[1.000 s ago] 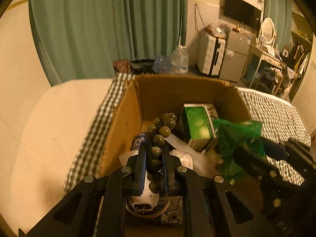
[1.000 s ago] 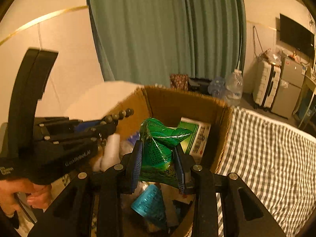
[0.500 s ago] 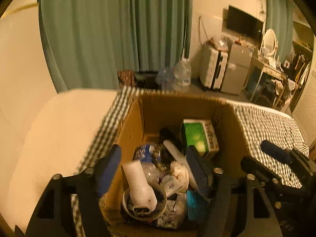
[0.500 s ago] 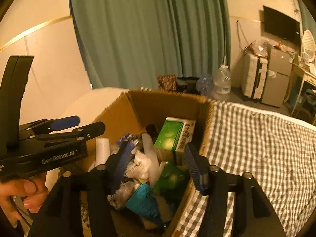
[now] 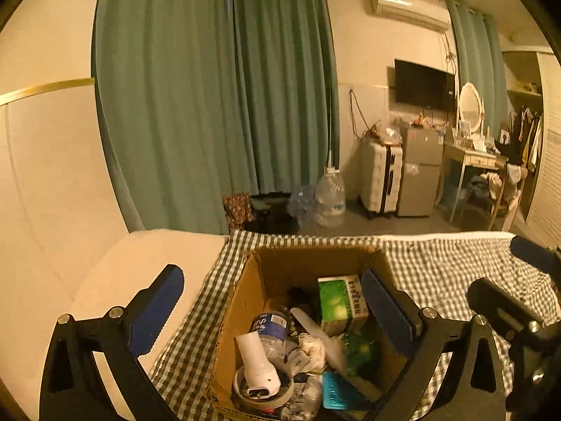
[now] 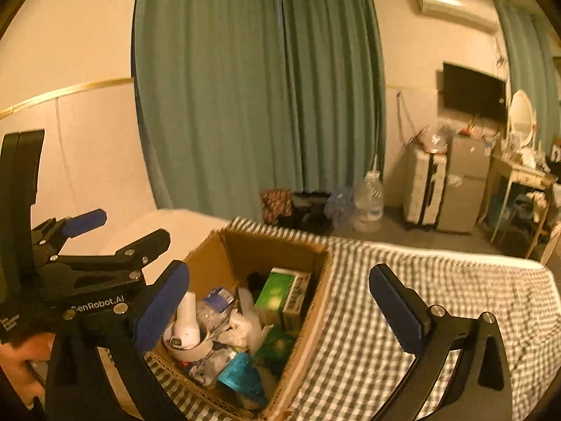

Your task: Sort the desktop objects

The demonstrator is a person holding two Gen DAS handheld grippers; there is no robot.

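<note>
Presently, left wrist view: left gripper (image 5: 271, 310) spread wide, jaws just opened, nothing between the pads, raised above cardboard box (image 5: 242, 301). Box on checked cloth (image 5: 438, 263), holding green carton (image 5: 342, 303), water bottle (image 5: 268, 328), white applicator (image 5: 257, 368) upright in tape roll (image 5: 263, 394), crumpled tissue (image 5: 312, 347), teal packet (image 5: 336, 394). Right gripper at frame's right edge.

Right wrist view: right gripper (image 6: 278, 310) likewise fully spread, jaws just opened, empty, poised over the box's right wall (image 6: 312, 319). Left gripper (image 6: 122, 231) at left, hand (image 6: 24, 351) beneath. Green bag (image 6: 275, 345) lying inside beside carton (image 6: 284, 293).

Progress, judged: box well filled; cloth in sight bare of loose items; sorting apparently near complete, any remainder outside both views.
</note>
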